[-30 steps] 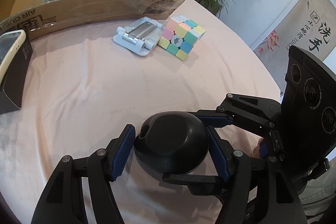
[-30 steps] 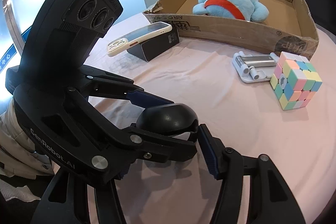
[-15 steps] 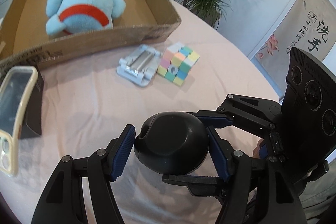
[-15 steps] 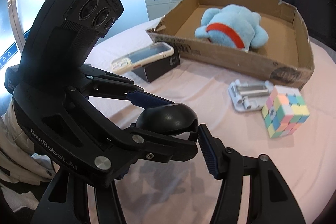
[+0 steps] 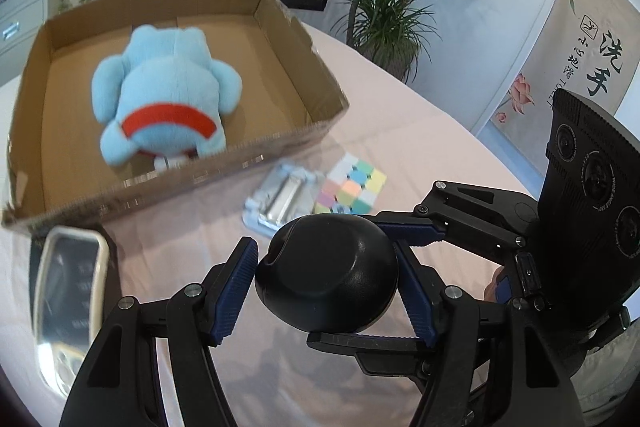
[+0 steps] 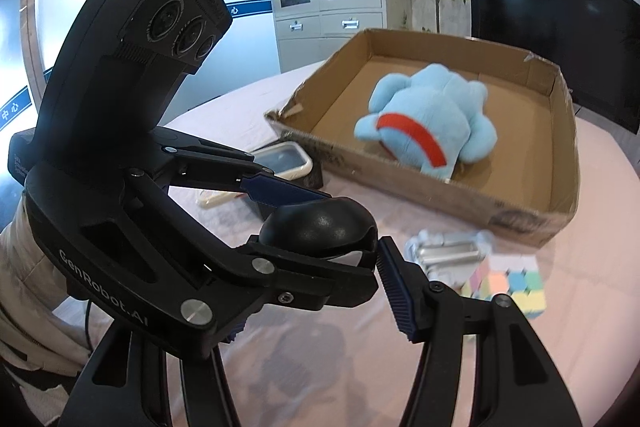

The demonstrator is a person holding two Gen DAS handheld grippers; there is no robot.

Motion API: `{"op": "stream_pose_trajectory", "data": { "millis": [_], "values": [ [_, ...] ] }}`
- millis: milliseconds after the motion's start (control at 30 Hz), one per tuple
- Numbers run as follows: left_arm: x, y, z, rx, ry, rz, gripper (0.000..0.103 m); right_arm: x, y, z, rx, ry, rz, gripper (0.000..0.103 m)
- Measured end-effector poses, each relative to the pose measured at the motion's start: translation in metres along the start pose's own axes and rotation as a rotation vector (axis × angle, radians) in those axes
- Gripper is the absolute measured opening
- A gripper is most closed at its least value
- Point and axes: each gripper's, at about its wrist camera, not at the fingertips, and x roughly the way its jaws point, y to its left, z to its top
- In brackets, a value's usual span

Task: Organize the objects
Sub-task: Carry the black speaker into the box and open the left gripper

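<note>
**Black dome held mid-air, box is up and to the left**

The black dome (image 5: 328, 267) is clamped by both sets of jaws at once: the left gripper (image 5: 325, 255) is closed on its sides, the right gripper (image 6: 320, 247) looks closed across it too. It's held clear of the desk (image 5: 420, 131). In the left wrist view, the cardboard box (image 5: 280, 143) lies to the upper left, past its near wall. Bare floor is probably best found right of the blue plush (image 5: 168, 95).
</note>
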Motion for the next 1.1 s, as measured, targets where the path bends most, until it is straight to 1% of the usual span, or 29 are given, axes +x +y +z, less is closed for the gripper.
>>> {"op": "stream_pose_trajectory", "data": {
  "millis": [167,300,400,567,667,767,900,1100],
  "values": [
    [-0.005,0.005,0.025,0.024,-0.027,0.019,0.067,-0.001,-0.010,0.019,-0.004,-0.027,-0.010,0.055],
    [-0.006,0.016,0.044,0.026,-0.041,0.023,0.067,0.004,-0.020,0.035,0.005,-0.050,-0.010,0.055],
    [-0.005,0.026,0.057,0.014,-0.043,0.023,0.067,0.010,-0.026,0.048,0.016,-0.061,-0.017,0.055],
    [0.009,0.033,0.087,0.041,-0.031,0.047,0.067,0.022,-0.045,0.069,0.012,-0.060,-0.040,0.055],
    [0.022,0.037,0.107,0.048,-0.017,0.046,0.067,0.028,-0.064,0.078,0.018,-0.058,-0.047,0.055],
    [0.042,0.044,0.124,0.048,-0.001,0.025,0.066,0.033,-0.082,0.082,0.031,-0.050,-0.060,0.055],
    [0.080,0.057,0.144,0.021,0.053,0.001,0.066,0.048,-0.107,0.086,0.043,-0.009,-0.082,0.055],
    [0.124,0.070,0.153,-0.031,0.120,-0.037,0.065,0.071,-0.148,0.082,0.109,0.056,-0.094,0.055]
  ]
}}
